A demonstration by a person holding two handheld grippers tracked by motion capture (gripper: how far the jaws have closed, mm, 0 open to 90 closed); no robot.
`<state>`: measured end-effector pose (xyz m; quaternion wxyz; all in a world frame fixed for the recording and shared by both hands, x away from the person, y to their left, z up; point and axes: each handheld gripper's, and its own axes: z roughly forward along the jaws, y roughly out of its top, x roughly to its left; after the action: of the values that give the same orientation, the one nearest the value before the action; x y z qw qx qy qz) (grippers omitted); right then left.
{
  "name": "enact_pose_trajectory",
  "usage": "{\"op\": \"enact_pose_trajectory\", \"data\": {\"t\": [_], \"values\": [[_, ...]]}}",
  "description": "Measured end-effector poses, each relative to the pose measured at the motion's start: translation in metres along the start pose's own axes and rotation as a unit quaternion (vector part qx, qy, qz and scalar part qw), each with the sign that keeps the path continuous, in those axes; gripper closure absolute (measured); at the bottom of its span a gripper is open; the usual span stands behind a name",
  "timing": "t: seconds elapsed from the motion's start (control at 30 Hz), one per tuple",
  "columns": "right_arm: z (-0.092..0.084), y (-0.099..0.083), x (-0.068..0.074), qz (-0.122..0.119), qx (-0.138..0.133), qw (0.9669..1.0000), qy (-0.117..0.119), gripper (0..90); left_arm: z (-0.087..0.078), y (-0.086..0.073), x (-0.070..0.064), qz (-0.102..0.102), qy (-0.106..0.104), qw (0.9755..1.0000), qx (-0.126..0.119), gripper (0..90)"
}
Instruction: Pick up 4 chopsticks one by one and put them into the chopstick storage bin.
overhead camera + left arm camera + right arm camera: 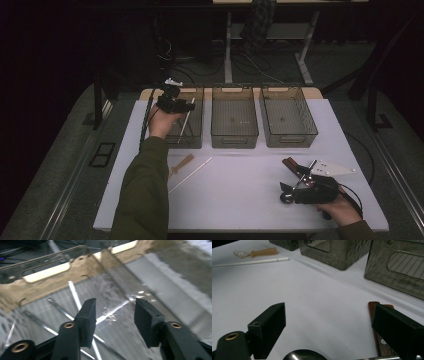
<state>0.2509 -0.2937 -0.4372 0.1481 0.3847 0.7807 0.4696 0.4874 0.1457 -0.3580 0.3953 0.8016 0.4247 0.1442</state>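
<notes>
Left gripper (176,103) jaws apart over left bin (196,141), nothing clamped; risk of snagging a dropped stick (185,121) on withdrawal.

White table (240,200) — three smoky bins (234,117), white stick (190,175), spoon (180,166), knife (320,168).

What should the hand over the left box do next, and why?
Probably lift the left gripper up and out of the left bin. Its jaws stand apart with nothing between them, and a thin white stick already lies inside the bin. A second white stick and a brown-handled spoon wait on the table, so one of those seems the next thing to fetch.
</notes>
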Motion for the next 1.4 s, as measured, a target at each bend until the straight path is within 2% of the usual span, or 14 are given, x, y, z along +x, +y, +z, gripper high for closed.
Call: {"op": "enact_pose_trajectory", "data": {"t": [0.13,0.2,0.37,0.57,0.7,0.93,1.2,1.4], "values": [[0.0,0.0,0.001,-0.001,0.001,1.0,0.001,11.6,-0.012,0.0,-0.01,0.023,-0.013,0.9997,0.0,45.1],[0.001,0.0,0.001,-0.002,0.002,1.0,0.001,11.6,-0.019,-0.002,-0.015,0.026,-0.024,0.9993,-0.009,43.0],[0.001,0.0,0.001,-0.003,0.005,1.0,0.0,11.5,-0.037,-0.009,-0.028,0.052,-0.028,0.9982,-0.012,39.4],[0.001,0.0,0.0,-0.003,0.005,1.0,-0.002,11.6,-0.058,-0.021,-0.039,0.054,-0.041,0.9975,-0.021,36.7],[0.002,-0.001,0.0,-0.003,0.006,1.0,-0.002,11.6,-0.069,-0.036,-0.049,0.057,-0.049,0.9968,-0.025,36.2],[0.002,-0.001,0.001,-0.003,0.006,1.0,-0.003,11.6,-0.073,-0.071,-0.065,0.069,-0.066,0.9953,-0.017,35.5],[0.002,-0.001,0.001,-0.003,0.007,1.0,-0.004,11.6,-0.074,-0.107,-0.074,0.066,-0.081,0.9946,-0.003,37.0],[0.002,-0.001,0.0,-0.003,0.007,1.0,-0.005,11.5,-0.072,-0.129,-0.079,0.069,-0.085,0.9939,0.015,45.7]]}}
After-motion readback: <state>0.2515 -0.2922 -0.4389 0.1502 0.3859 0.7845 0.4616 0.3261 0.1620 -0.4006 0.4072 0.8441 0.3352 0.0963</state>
